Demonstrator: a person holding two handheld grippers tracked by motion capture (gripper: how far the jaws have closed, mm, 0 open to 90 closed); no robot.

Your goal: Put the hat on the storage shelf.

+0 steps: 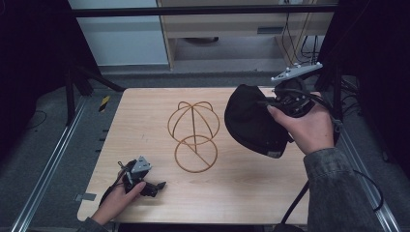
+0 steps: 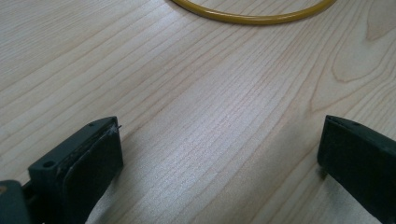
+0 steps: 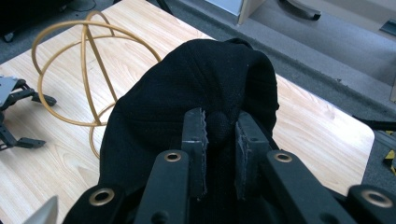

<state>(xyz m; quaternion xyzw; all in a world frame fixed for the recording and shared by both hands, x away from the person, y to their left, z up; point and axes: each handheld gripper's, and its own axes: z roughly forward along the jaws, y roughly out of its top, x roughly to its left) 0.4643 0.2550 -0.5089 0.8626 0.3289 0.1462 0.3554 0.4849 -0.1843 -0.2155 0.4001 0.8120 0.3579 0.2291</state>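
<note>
A black cap hangs above the right side of the wooden table, held up by my right gripper, which is shut on a fold of its fabric. In the right gripper view the cap bulges between the two jaws of that gripper. A gold wire hat stand with a round base ring stands at the table's middle, just left of the cap. My left gripper rests low on the table's front left, open; its jaws stand wide apart in the left gripper view over bare wood.
The stand's base ring curves across the top of the left gripper view. Beyond the table's far edge stand a pale cabinet and cables. Metal rails run along both sides of the table.
</note>
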